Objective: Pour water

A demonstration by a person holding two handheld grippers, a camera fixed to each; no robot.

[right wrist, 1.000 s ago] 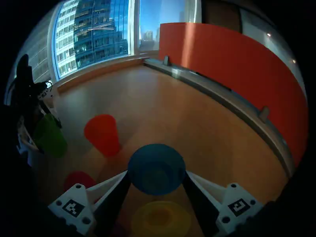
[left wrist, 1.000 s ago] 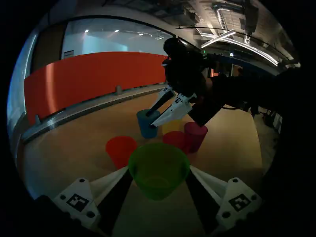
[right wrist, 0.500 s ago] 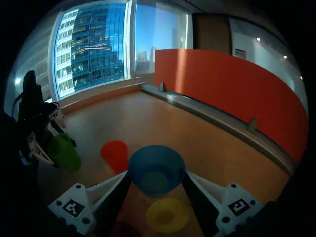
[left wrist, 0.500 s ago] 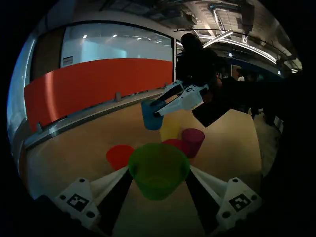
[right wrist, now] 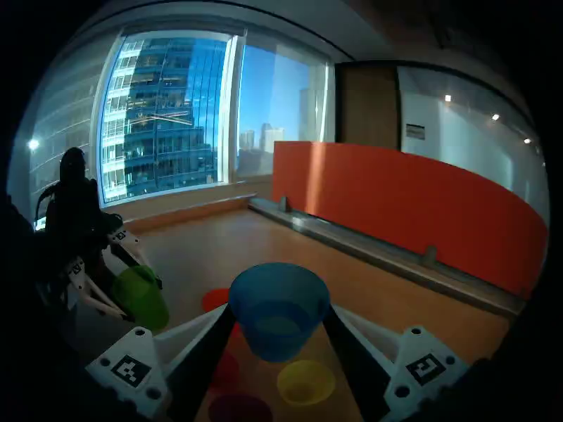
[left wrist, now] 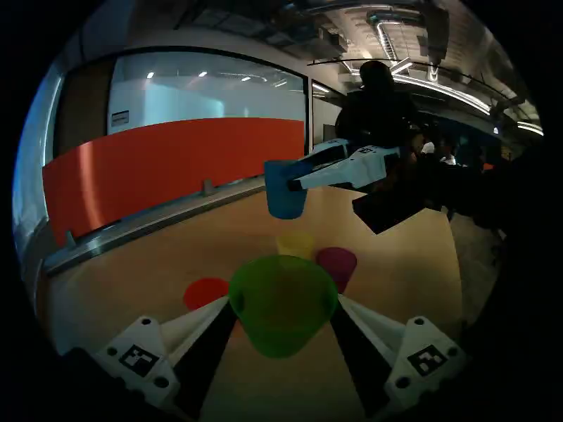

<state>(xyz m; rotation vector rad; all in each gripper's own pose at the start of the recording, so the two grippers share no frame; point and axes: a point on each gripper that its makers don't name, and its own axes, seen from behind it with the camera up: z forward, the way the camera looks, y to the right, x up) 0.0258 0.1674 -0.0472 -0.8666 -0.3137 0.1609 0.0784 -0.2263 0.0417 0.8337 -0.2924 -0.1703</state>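
Your right gripper (right wrist: pixel 279 314) grips the blue cup (right wrist: pixel 279 295) upright at lower centre, both fingers against its sides. At mid-left your left gripper (right wrist: pixel 129 285) holds the green cup (right wrist: pixel 143 299). A yellow cup (right wrist: pixel 305 382) sits bottom centre.

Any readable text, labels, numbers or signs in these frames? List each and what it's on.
None reads clearly.
Wall sign above the orange panel: too small to read.
Dark marking on the right gripper: blurred.
Square markers on the left gripper: black-and-white patterns, no letters.
Green cup and blue cup: no print visible.
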